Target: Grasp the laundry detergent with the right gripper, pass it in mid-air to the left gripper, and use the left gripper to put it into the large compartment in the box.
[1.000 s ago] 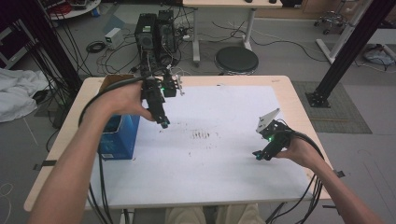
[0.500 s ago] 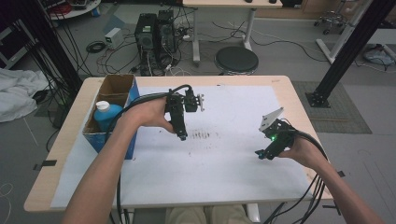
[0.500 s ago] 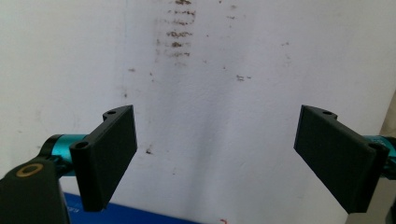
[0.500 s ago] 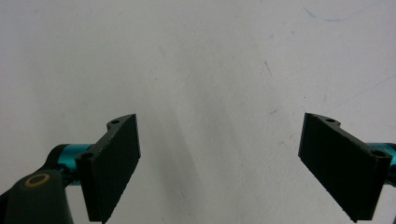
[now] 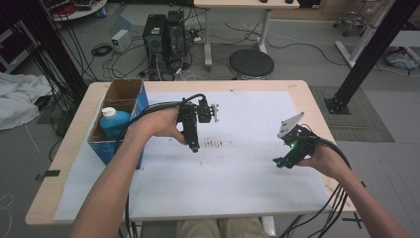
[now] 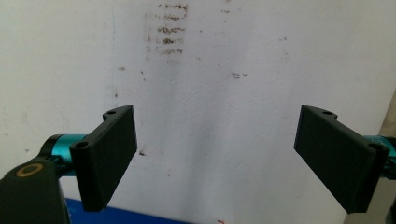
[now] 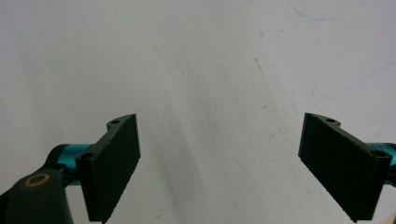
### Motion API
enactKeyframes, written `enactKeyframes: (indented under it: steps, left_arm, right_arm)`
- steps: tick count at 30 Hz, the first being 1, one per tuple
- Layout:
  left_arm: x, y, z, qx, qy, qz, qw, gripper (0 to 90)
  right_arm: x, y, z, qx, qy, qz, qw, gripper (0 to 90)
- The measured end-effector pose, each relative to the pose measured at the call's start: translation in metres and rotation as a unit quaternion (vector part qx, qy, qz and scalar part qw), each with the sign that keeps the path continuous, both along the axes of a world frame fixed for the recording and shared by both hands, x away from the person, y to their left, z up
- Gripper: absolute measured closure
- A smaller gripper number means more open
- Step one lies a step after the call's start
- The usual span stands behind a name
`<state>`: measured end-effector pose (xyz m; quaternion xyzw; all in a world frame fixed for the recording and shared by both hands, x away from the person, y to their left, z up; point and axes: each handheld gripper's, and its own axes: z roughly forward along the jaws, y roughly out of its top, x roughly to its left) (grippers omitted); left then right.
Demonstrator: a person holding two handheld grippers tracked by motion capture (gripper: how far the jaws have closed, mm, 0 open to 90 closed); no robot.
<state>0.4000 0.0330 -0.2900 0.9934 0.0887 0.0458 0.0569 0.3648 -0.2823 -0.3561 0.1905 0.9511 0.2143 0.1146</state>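
My left gripper (image 5: 194,147) points down over the middle of the white paper sheet (image 5: 237,183), just beside a patch of dark smudges (image 5: 215,144). Its jaws have just been opening and stand wide apart with nothing between them (image 6: 217,158); the smudges (image 6: 168,30) lie ahead of them. My right gripper (image 5: 278,162) rests low over the paper at the right, a green light on its body. It is open and empty too (image 7: 219,163), with bare paper in front. A blue bottle with a white cap (image 5: 114,123) stands in a box (image 5: 130,88) at the left.
The box is open-topped, cardboard inside and blue outside, and sits on the table's left edge. The wooden table (image 5: 69,163) shows around the paper. Cables trail from both grippers toward the near edge. A stool (image 5: 250,63) and computer towers (image 5: 164,37) stand on the floor beyond.
My left hand has moved right and down from above the box to the middle of the paper. The blue bottle now shows in the box. My right hand has stayed put.
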Motion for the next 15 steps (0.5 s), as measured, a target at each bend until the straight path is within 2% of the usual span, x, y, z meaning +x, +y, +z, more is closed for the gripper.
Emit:
enactKeyframes:
  steps: [15]
  left_arm:
    - [-0.0054, 0.0026, -0.0016, 0.004, -0.001, 0.000, 1.0000, 13.3]
  right_arm:
    - [-0.0014, 0.0009, -0.0002, -0.004, -0.001, -0.002, 1.0000, 12.0]
